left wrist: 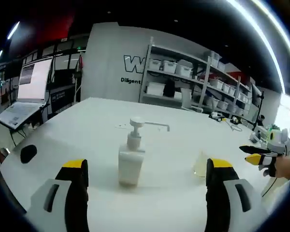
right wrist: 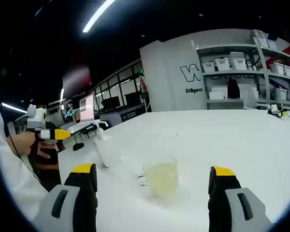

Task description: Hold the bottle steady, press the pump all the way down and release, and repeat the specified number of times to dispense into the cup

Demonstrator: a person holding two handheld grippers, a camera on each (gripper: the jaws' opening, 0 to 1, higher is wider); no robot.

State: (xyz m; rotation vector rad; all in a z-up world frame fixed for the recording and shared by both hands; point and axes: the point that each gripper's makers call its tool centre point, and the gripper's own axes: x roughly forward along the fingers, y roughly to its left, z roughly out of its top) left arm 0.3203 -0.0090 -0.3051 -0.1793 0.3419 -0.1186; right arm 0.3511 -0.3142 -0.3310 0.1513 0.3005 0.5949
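Note:
A white pump bottle (left wrist: 131, 159) stands upright on the white table (left wrist: 87, 130), its spout pointing right toward a clear cup (left wrist: 201, 165). My left gripper (left wrist: 147, 171) is open, its yellow-tipped jaws wide on either side of the bottle and short of it. In the right gripper view the clear glass cup (right wrist: 160, 177) holds pale yellowish liquid and sits between and beyond the open jaws of my right gripper (right wrist: 152, 176). The pump bottle (right wrist: 105, 146) stands to the cup's left. The right gripper (left wrist: 263, 158) enters the left gripper view at the far right, and the left gripper (right wrist: 50, 134), held by a hand, shows at left.
A laptop (left wrist: 24, 99) sits on a stand at the far left, and a black oval object (left wrist: 28, 153) lies near the table's left edge. Shelving with white bins (left wrist: 193, 82) lines the back wall. Cables and small items (left wrist: 232, 121) lie at the table's far right.

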